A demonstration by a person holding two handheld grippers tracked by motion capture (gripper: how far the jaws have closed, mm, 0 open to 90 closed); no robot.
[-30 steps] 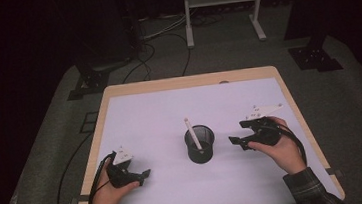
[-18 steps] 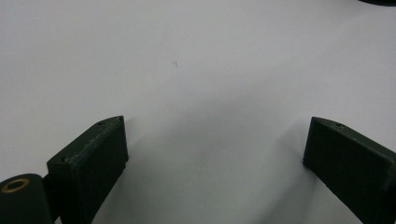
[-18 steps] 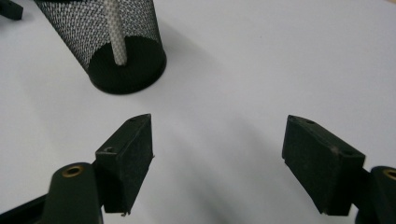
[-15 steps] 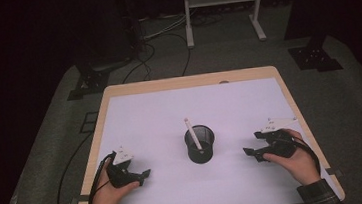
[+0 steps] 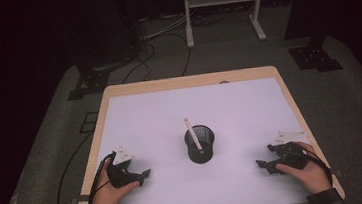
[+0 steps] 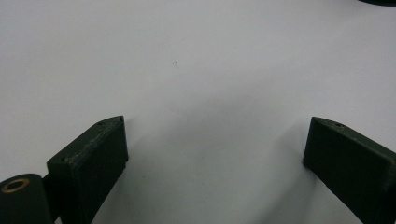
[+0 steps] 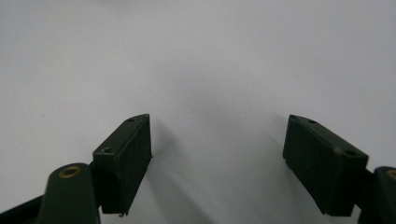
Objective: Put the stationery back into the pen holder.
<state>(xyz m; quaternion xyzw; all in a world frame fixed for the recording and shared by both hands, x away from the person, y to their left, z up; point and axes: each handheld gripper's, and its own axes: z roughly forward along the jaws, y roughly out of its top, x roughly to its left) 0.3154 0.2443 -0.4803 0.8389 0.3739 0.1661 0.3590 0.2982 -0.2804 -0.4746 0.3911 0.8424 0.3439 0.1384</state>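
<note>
2 grippers, left [image 5: 143, 175] and right [image 5: 262, 165], spread wide, empty, flanking mesh cup [image 5: 200, 144] holding pencil [image 5: 192, 134]; no legible writing.

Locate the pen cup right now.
High view: the black mesh cup stands mid-table on the white sheet, between the left claw and right claw, touching neither.

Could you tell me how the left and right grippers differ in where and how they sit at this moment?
The left gripper sits at the table's near left, the right gripper at its near right edge. The left one points right toward the black mesh cup; the right one points left toward it. Both are open, hold nothing and lie low over the white surface.
</note>
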